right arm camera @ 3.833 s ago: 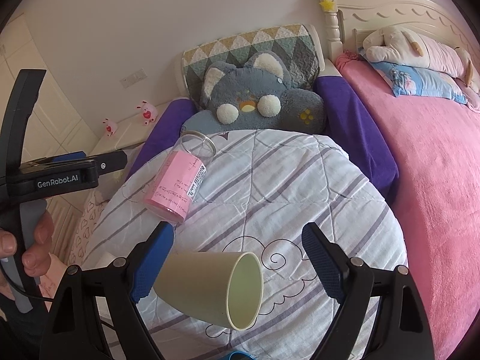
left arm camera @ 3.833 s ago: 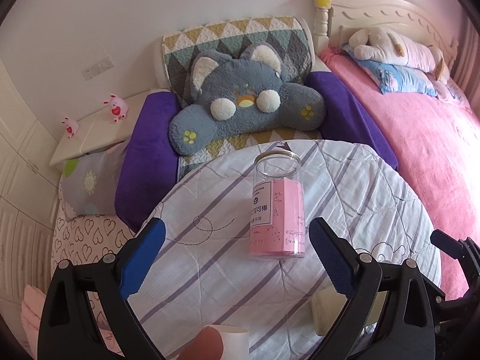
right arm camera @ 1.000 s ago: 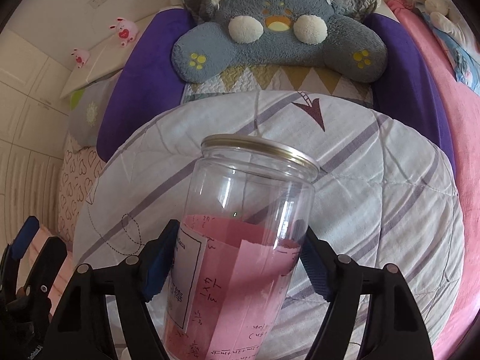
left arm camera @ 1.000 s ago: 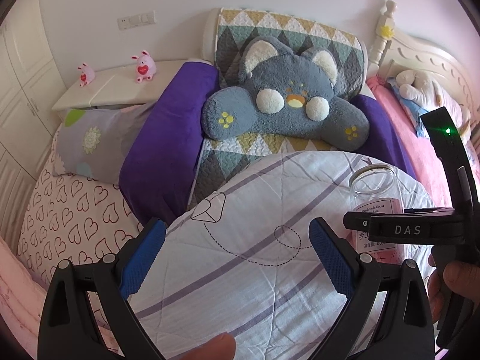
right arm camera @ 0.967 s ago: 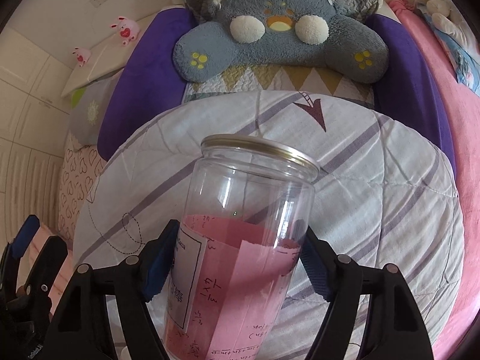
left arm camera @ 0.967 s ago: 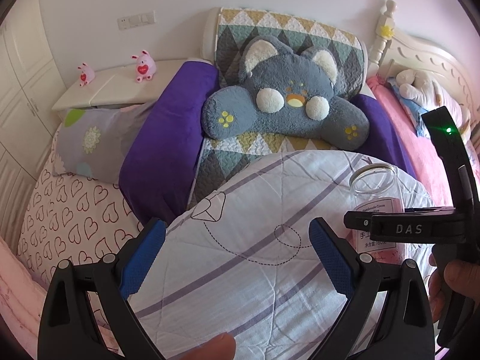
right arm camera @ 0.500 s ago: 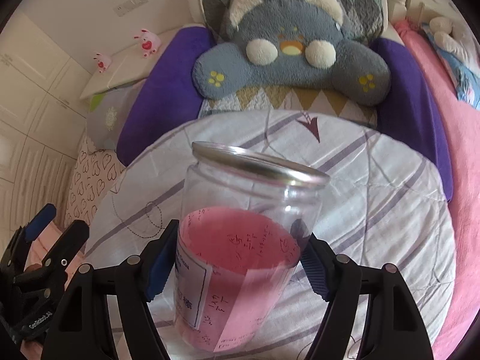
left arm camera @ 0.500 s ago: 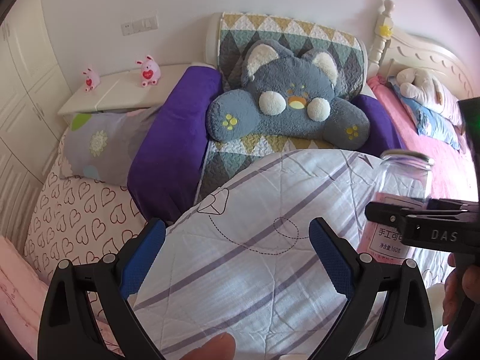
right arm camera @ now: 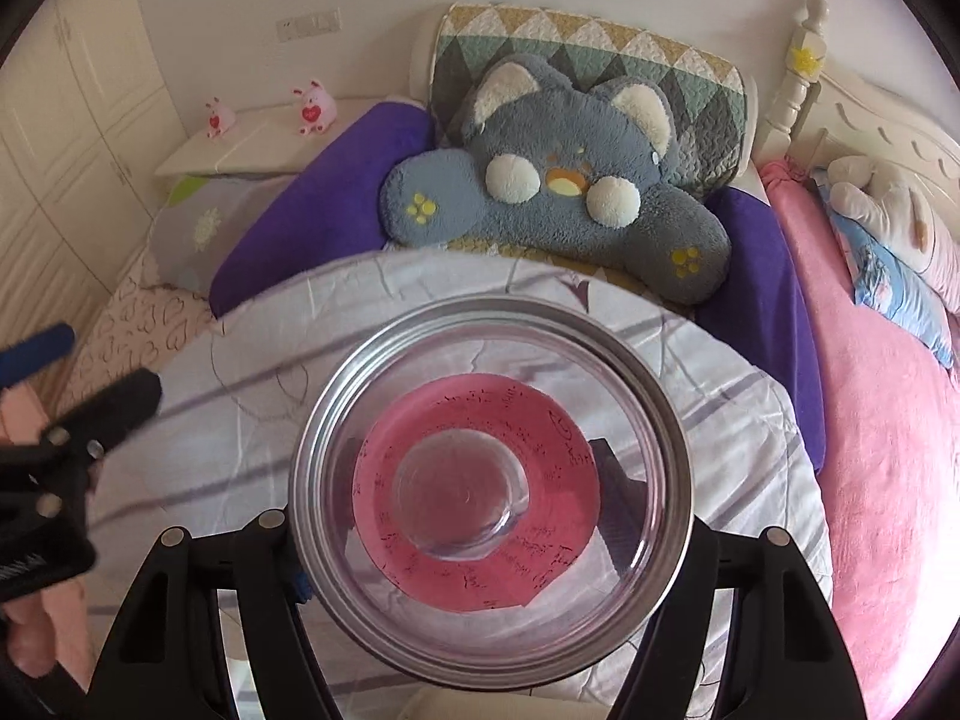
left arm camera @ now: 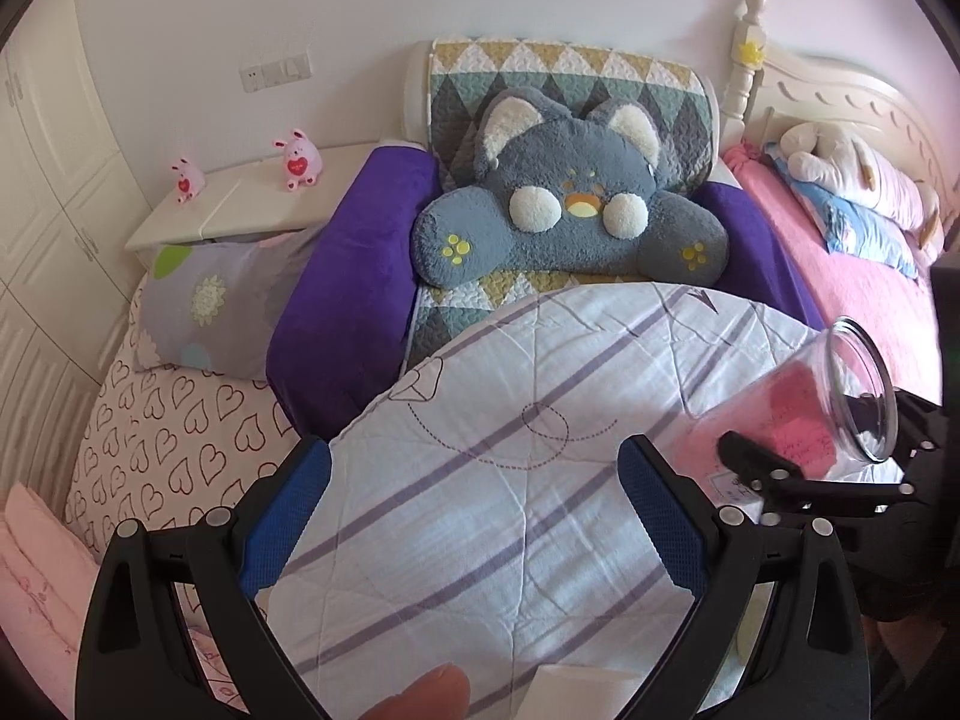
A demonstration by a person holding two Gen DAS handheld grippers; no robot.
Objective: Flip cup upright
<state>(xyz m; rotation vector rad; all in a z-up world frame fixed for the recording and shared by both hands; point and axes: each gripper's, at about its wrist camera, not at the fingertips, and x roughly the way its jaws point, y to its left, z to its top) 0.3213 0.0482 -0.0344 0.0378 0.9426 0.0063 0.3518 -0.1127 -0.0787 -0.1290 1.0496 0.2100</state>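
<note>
1. Tipped over since a moment ago, the glass jar [right arm camera: 489, 480] now points its mouth forward along the right gripper [right arm camera: 480, 546], clamped between its fingers.
2. Left gripper [left arm camera: 474, 516] gapes wide, empty, above the striped quilt [left arm camera: 480, 420].
3. Cup [left arm camera: 579, 684] lies just beneath it.

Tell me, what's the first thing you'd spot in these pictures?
The clear jar with pink paper inside, gripped by the right gripper, its open mouth filling the right wrist view. Behind it, a big grey-blue cat cushion leans against the patterned headrest, beyond the striped round quilt.
</note>
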